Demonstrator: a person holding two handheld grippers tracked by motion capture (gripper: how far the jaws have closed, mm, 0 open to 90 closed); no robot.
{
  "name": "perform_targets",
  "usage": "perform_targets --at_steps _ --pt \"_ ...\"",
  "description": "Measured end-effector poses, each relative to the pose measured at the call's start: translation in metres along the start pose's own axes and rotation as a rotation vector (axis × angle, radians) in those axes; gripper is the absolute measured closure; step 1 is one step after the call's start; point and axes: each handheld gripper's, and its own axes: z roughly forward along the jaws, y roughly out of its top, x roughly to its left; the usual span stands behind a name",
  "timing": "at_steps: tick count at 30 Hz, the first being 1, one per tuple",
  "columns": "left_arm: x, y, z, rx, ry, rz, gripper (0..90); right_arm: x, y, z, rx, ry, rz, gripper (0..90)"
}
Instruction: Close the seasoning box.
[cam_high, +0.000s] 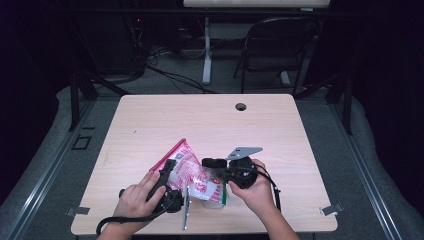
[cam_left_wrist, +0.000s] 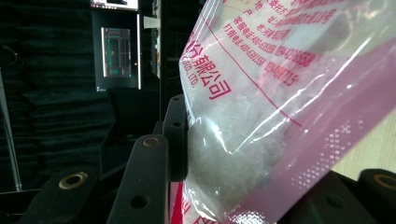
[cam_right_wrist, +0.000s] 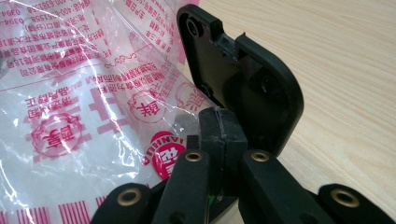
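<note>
The left hand-held gripper (cam_high: 167, 172) clamps the printed plastic bag (cam_high: 192, 172) by its pink-edged side, jaws pinched on film. The right hand-held gripper (cam_high: 220, 172), just right of the bag, has its jaws pressed together on a flat black plastic piece (cam_right_wrist: 243, 88), poised at the bag's mouth. The bag hangs just above the tabletop (cam_high: 150, 120), near the front edge. Judged from here, the piece is going in: the left should hold the opening taut and steady while the right slides it straight, avoiding snagging the film.
</note>
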Motion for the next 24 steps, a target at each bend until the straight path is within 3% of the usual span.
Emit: perform_targets --at_steps 24 --pt "0.0001 -0.0007 -0.0011 0.004 -0.004 0.016 69.5 0.0006 0.0004 0.0003 -0.001 0.003 -0.004 90.0"
